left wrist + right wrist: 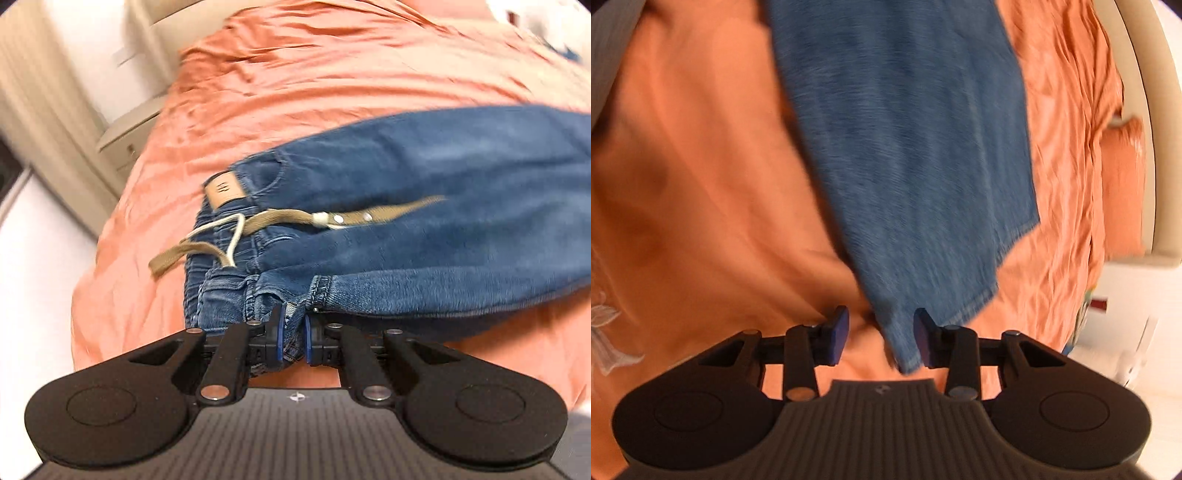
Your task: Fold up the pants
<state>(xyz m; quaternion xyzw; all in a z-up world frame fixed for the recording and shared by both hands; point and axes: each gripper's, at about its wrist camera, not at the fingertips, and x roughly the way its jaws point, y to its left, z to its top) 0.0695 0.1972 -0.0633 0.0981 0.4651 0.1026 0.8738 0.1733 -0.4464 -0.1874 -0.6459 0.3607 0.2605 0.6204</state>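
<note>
While the blue denim pants (424, 206) are lying across the orange bedsheet (295, 85), the left gripper (293, 338) is pinching their waistband at 6 o'clock. Right gripper (881, 338) is hanging open, leg hem corner between its pads at 6 o'clock, not clamped.

A wrinkled orange bedsheet (332, 85) covers the bed; an orange pillow (1123, 184) lies by the beige headboard (1160, 147).
</note>
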